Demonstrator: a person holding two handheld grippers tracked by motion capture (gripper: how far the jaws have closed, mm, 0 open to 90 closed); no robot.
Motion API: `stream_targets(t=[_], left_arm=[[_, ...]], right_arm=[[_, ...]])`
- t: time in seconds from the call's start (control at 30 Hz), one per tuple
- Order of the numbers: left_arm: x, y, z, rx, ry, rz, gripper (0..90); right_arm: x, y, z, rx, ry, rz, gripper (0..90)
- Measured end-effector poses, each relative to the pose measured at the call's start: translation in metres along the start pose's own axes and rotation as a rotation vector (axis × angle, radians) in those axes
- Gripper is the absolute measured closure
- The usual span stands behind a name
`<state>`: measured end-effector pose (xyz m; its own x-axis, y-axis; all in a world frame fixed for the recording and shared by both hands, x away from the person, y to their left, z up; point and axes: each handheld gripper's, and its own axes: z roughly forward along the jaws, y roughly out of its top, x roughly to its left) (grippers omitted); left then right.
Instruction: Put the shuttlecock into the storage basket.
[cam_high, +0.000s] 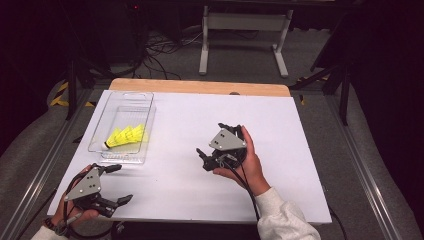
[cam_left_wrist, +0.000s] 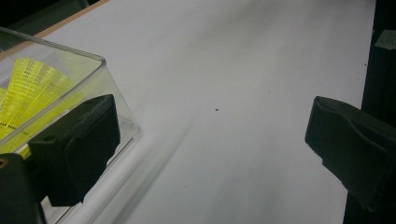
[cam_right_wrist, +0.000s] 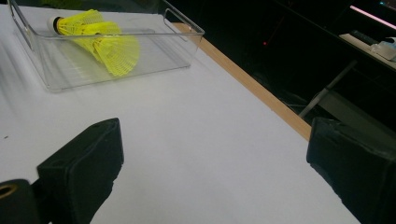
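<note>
Yellow shuttlecocks lying nested in the clear bin at the table's left, cork end toward the near-left corner (how many in the stack, hard to count). Nothing yellow out on the white top. Left gripper low at the near-left edge, just short of the bin's near wall, jaws spread wide and empty. Right gripper mid-table, well apart from the bin, likewise released, nothing between its jaws. Judging by that: loading looks done, or close to it, with only pulling the hands back left to do.
</note>
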<state>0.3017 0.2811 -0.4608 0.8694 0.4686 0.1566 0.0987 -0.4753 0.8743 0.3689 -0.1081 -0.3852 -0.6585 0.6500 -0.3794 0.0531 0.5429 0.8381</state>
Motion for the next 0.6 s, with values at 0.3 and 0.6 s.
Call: stream_targets(t=[0.3,0.6], left_arm=[[0.000,0.001,0.000,0.004,0.001,0.003,3.9],[0.000,0.002,0.002,-0.005,0.001,0.000,3.7]], right_arm=[[-0.007,-0.008,-0.013,0.007,-0.027,0.002,4.9],[-0.011,-0.017,-0.024,0.022,-0.035,-0.007,5.1]])
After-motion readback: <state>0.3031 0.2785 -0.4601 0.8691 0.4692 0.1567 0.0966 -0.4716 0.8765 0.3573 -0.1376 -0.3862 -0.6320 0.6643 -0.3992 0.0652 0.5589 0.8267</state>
